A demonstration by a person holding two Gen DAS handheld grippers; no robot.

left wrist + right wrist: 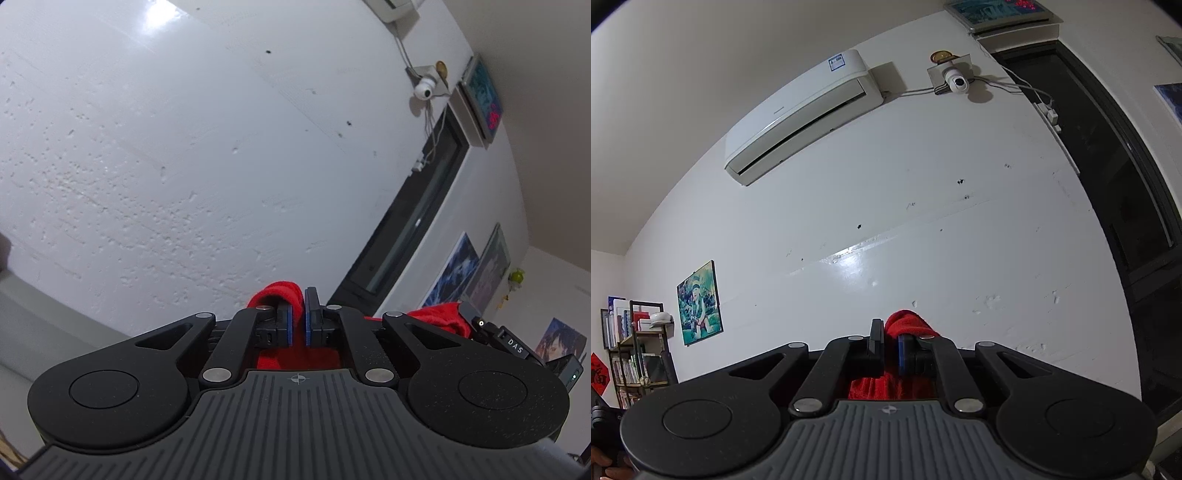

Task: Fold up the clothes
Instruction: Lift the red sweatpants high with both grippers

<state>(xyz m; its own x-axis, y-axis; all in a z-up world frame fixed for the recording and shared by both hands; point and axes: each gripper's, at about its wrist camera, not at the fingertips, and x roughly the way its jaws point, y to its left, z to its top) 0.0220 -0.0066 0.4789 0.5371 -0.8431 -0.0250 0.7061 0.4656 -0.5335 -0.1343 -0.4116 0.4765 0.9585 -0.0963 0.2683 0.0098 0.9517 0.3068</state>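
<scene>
Both grippers are lifted and look at a white painted wall (pixel 923 229), not at any worktop.

The left gripper (pixel 298 317) has its jaws closed on a red fleecy cloth garment (pixel 275 291). The red fabric bulges up behind the left blue pad and hangs down red between the black linkage arms. More of the same red garment stretches to the right in this view, toward a second black gripper body marked "DAS" (pixel 513 345) at the right edge.

The right gripper (pixel 891 345) also has its jaws closed on the red garment; a fold of it rises above the right blue pad and the rest hangs below between the arms.

So the garment is held in the air between the two grippers, pinched at two places.

On the wall there are a white air conditioner unit (pixel 801 114), a small white round security camera (pixel 958 83) on a bracket, and a framed colourful picture (pixel 700 302). A dark window frame (pixel 1115 166) is at the right, and a bookshelf with books (pixel 635 350) stands at the far left.
</scene>
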